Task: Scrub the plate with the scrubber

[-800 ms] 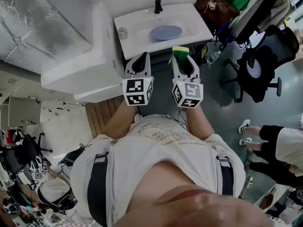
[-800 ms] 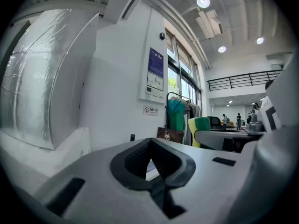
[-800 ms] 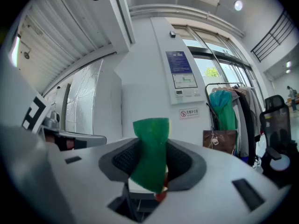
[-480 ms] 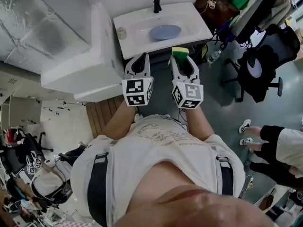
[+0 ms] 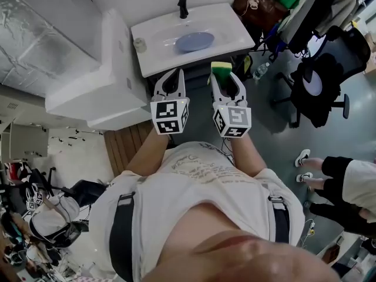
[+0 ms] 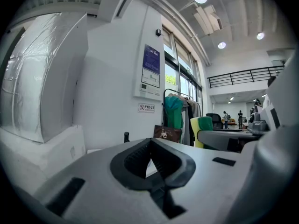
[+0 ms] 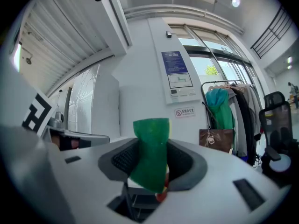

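We hold both grippers side by side on the near side of the sink (image 5: 232,28), short of its front edge. The left gripper (image 5: 175,73) has its jaws shut tight, with nothing between them. The right gripper (image 5: 225,75) has its jaws closed on the scrubber (image 5: 221,68), a yellow sponge with a green face that sticks out past the jaw tips toward the sink. The plate (image 5: 195,41) is blue and lies flat in the sink's basin, just in front of the tap (image 5: 183,7) and well apart from the scrubber. A small cup (image 5: 139,44) stands on the sink's left rim. To the right of the sink, an office chair (image 5: 320,81) stands on the floor.
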Tool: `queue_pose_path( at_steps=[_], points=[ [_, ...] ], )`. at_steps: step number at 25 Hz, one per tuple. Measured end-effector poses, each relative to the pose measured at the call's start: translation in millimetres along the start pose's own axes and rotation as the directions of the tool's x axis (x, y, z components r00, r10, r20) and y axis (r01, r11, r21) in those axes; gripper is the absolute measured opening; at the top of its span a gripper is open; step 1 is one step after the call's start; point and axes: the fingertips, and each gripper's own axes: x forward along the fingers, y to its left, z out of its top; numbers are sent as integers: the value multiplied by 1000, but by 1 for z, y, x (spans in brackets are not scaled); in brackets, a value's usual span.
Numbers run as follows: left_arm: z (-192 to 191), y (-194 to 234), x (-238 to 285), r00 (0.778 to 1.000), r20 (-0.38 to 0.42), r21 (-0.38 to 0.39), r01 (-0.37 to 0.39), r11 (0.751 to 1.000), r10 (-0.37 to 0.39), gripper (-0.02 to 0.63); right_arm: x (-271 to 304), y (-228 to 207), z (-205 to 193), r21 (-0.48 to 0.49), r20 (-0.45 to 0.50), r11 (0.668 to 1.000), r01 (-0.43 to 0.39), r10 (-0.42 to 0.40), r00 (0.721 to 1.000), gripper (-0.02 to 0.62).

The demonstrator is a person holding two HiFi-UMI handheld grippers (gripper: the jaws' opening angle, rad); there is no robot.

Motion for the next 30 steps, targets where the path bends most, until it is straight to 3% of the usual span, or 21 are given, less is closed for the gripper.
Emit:
queue_pose_path(
  at_steps=[8, 13, 18, 30],
  points=[
    [-5, -37, -1, 1000, -5, 44, 3, 999, -3, 21, -19, -21, -4, 11, -5, 1000, -26, 26, 1000, 178],
    [-1, -34, 4, 1000, 8, 59, -17, 998, 17, 21, -14, -21, -1, 3, 7, 999, -47, 47, 999, 178],
    [-6, -26, 18, 1000, 1, 22, -20, 1000, 20, 21, -5, -23, -1, -16, 12, 999, -45, 45, 999, 178],
    [-3, -22, 83, 1000, 9, 25, 10, 1000, -11, 21, 37, -58, 0, -30, 30, 999, -18, 19, 999, 178]
  ],
)
